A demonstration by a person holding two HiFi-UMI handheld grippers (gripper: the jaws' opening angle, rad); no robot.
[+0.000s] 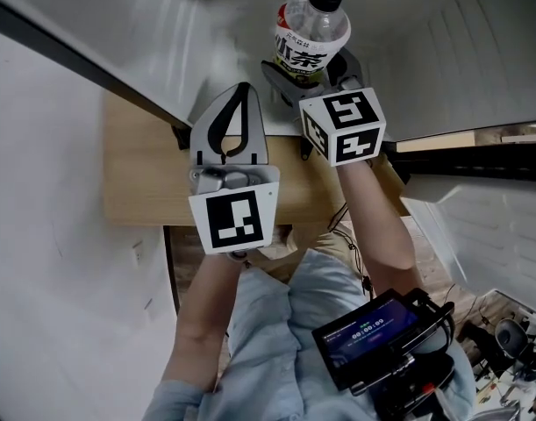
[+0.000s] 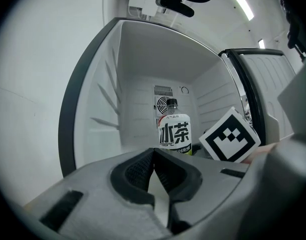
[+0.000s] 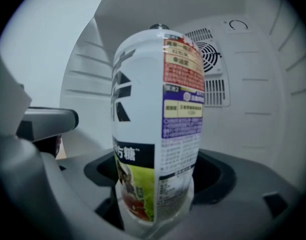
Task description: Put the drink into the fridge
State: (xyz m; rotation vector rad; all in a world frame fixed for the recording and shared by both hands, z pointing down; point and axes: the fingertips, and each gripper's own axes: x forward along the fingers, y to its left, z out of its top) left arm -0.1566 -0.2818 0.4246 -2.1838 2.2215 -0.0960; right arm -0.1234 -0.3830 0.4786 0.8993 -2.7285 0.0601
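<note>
The drink is a clear bottle [image 1: 310, 38] with a black cap and a white label with large dark characters. My right gripper [image 1: 309, 75] is shut on its lower part and holds it upright inside the open white fridge [image 1: 153, 24]. In the right gripper view the bottle [image 3: 155, 124] fills the middle, the jaws pressed on its base. My left gripper [image 1: 242, 90] is shut on nothing, just left of the right one at the fridge opening. From the left gripper view the bottle [image 2: 174, 130] stands ahead, in front of the back wall's fan vent [image 2: 163, 99].
The fridge door [image 1: 478, 222] hangs open at the right. A dark seal [image 2: 75, 114] rims the fridge opening. Ribbed shelf rails [image 3: 87, 69] line the left inner wall. A wooden surface [image 1: 145, 174] lies below the grippers. A device with a lit screen [image 1: 373, 333] hangs at the person's waist.
</note>
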